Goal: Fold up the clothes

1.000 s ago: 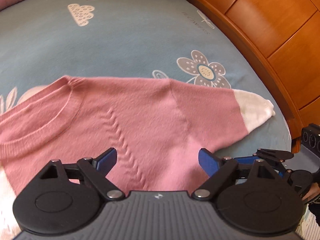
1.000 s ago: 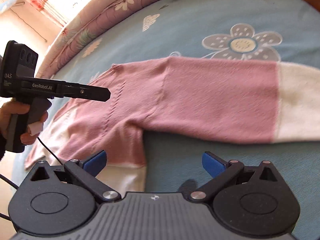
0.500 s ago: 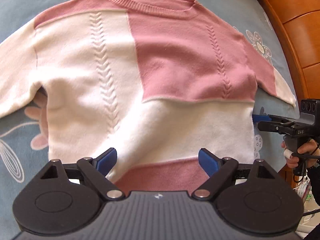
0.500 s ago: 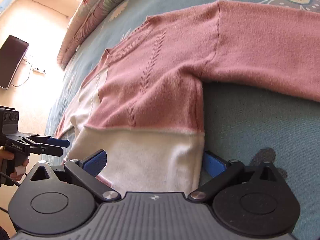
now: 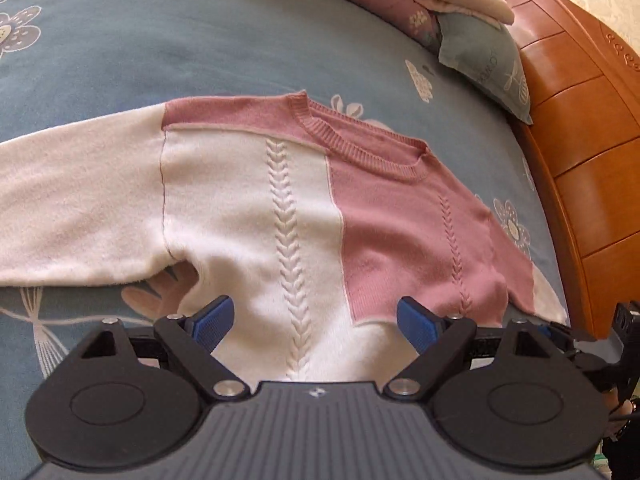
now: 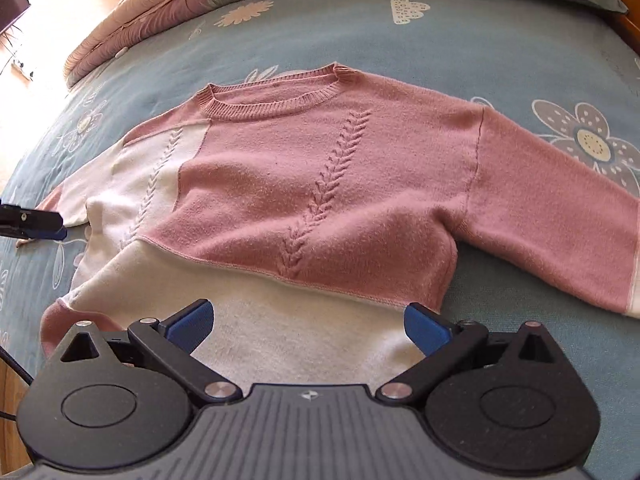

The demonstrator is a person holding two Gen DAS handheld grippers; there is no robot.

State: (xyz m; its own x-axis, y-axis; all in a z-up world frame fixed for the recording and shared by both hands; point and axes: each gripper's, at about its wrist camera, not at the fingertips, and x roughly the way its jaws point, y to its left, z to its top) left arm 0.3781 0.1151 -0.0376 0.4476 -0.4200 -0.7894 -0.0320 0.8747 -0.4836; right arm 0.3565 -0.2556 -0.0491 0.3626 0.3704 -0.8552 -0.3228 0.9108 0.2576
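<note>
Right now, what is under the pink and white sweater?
The sweater lies flat on a blue bedsheet with flower prints. Around its edges only the sheet shows. Whatever is beneath the sweater's body and sleeves is covered and cannot be seen.

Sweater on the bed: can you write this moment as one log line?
sweater: flat, unfolded | left tool: open, empty | right tool: open, empty

Sweater (image 6: 320,184) lies flat on the bed (image 6: 400,52) (pillow (image 5: 484,64) beyond).
</note>
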